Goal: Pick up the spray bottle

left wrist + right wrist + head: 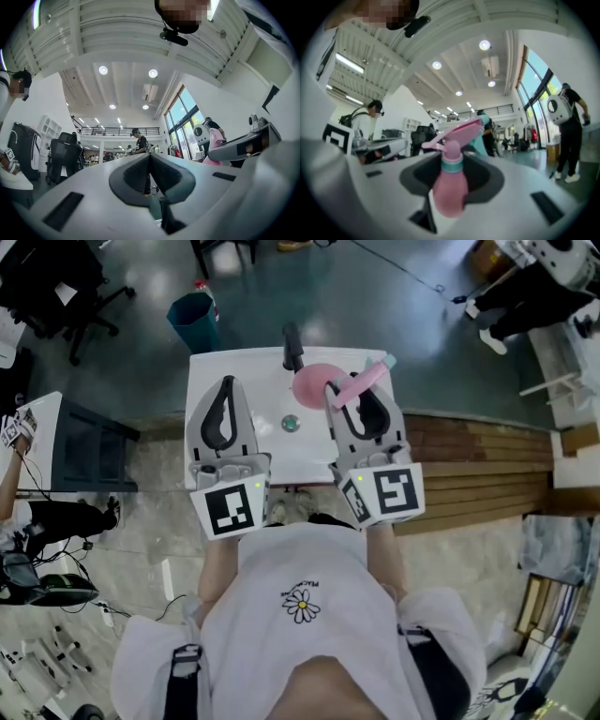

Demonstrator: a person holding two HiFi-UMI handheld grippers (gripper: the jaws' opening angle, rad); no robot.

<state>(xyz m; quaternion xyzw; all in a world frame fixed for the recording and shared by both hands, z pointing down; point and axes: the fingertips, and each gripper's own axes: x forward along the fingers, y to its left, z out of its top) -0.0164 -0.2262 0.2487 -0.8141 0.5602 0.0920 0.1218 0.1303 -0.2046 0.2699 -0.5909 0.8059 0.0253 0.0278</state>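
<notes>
already the pink plastic spray bottle with a teal collar [450, 185] sits clamped between the jaws of the right gripper [361, 404], held up off the white table [216, 381]. the pick-up looks essentially done, with only a steady hold left. the left gripper [223, 399] hovers alongside, pads pressed together on nothing.

The spray bottle [450, 187] is smooth pink plastic with a soft sheen. The left tongs [226, 385] and right tongs [361, 395] look like matt grey plastic with dull black pads. The desk [234, 367] is smooth white, the floor [375, 306] glossy, and the planks [487, 474] bare wood.
</notes>
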